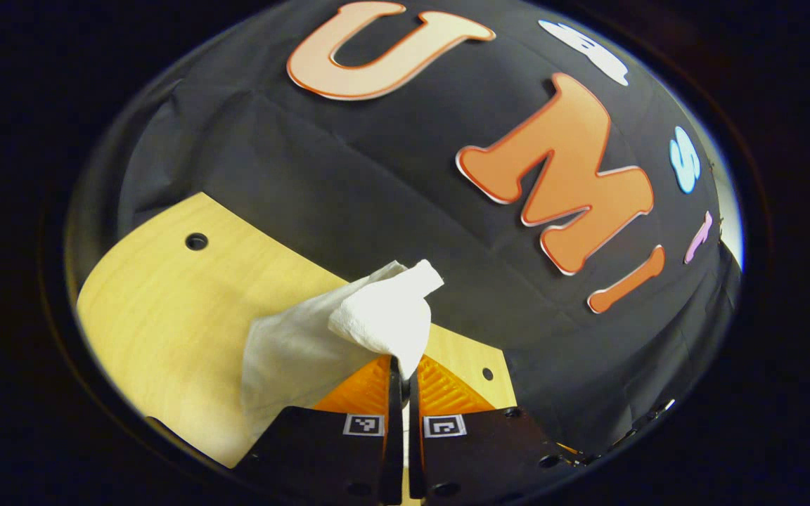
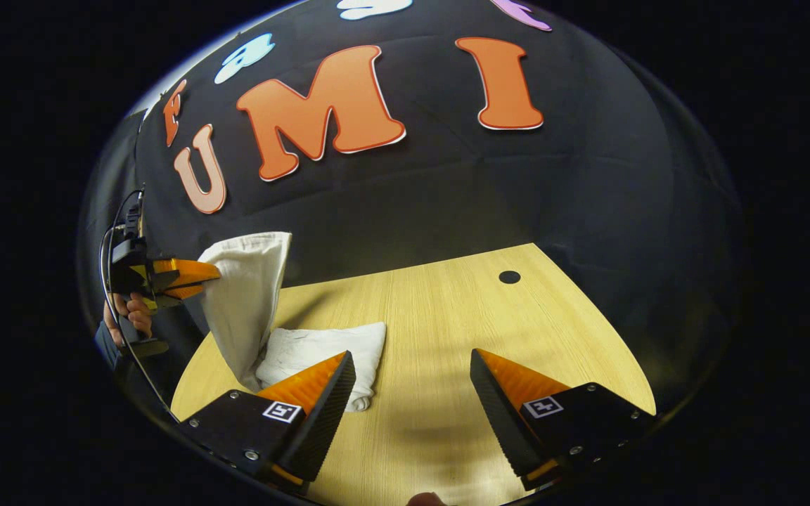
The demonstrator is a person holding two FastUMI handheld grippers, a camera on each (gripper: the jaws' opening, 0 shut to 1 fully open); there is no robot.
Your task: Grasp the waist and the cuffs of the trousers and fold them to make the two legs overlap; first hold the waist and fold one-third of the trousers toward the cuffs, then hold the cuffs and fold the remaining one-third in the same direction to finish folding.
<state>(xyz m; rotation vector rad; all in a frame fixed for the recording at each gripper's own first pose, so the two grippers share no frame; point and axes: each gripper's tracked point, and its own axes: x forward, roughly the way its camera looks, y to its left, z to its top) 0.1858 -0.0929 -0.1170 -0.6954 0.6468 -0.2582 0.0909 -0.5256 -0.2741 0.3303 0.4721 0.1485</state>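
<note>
A: Looking along the left gripper point(image 1: 405, 369) in its own view, I see its two fingers pressed nearly together, with white cloth pinched between the tips.

B: That cloth is the trousers point(image 1: 349, 330). A bunched fold sits right at the fingertips, and the rest drapes down and to the left over the wooden table point(image 1: 166, 309).

A: The right gripper view shows the same hold from the side. The left gripper point(image 2: 208, 275) is raised above the table's edge, pointing sideways, with a hand point(image 2: 131, 313) wrapped around its handle below.

B: And the trousers point(image 2: 250, 295) hang from its tips as a tall white panel, lifted off the surface. The lower part lies in a crumpled heap on the table point(image 2: 447, 316), just behind one finger of the right gripper.

A: How does the right gripper point(image 2: 412, 379) stand?

B: Spread wide, fingers well apart, nothing between them. It hangs low over the bare wood, angled forward, near the heap; I cannot tell whether the nearer finger touches the cloth.

A: Beyond everything, the black cloth wall point(image 2: 553, 190) closes off the booth, and a small dark hole point(image 2: 510, 277) marks the tabletop's far side.
</note>
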